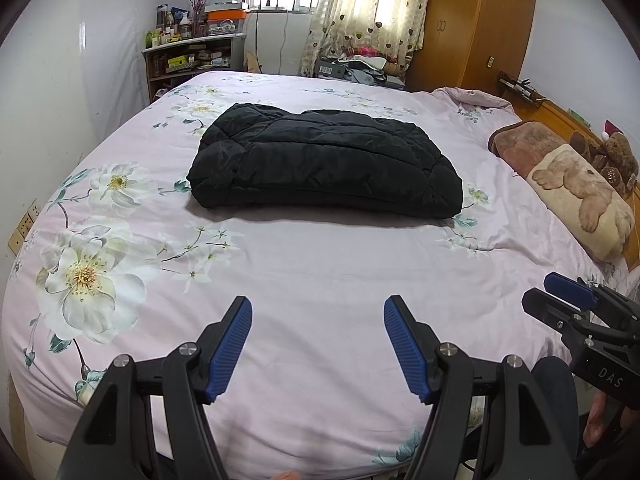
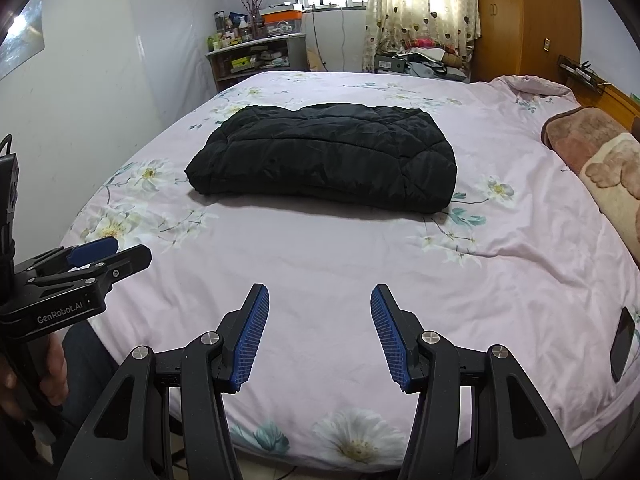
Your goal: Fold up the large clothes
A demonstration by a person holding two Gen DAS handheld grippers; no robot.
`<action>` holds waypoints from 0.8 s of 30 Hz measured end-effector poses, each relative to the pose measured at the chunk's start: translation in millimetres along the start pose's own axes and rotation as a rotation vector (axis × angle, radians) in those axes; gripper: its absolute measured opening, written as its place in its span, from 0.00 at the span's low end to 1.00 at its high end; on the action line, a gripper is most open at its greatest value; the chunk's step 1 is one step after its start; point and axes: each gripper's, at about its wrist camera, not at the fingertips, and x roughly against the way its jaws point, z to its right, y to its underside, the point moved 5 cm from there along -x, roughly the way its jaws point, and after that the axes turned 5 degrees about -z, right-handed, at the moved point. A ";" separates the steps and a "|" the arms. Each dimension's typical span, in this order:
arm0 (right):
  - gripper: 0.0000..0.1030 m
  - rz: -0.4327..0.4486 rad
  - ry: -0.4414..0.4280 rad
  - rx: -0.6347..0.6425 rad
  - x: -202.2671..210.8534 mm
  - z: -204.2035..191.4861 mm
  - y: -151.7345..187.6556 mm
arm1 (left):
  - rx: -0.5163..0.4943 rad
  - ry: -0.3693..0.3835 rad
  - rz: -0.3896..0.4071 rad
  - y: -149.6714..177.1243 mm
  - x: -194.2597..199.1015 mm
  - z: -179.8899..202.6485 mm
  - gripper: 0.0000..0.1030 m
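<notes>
A black quilted jacket lies folded into a compact rectangle in the middle of the bed; it also shows in the right wrist view. My left gripper is open and empty, held over the near part of the bed, well short of the jacket. My right gripper is open and empty, also over the near edge. Each gripper shows at the side of the other's view: the right one and the left one.
The bed has a pink floral cover. A bear-print pillow and a brown blanket lie at the right. A dark phone lies near the right edge. A cluttered shelf and a wooden wardrobe stand behind.
</notes>
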 end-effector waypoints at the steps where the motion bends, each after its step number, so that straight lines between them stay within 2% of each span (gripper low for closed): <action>1: 0.52 0.000 0.000 0.000 0.0 0.3 -0.3 | 0.000 0.000 0.000 0.4 0.0 0.6 0.68; 24: 0.52 -0.018 -0.006 -0.001 -5.2 -1.1 4.2 | 0.007 -0.017 -0.006 3.6 -2.2 -1.4 0.69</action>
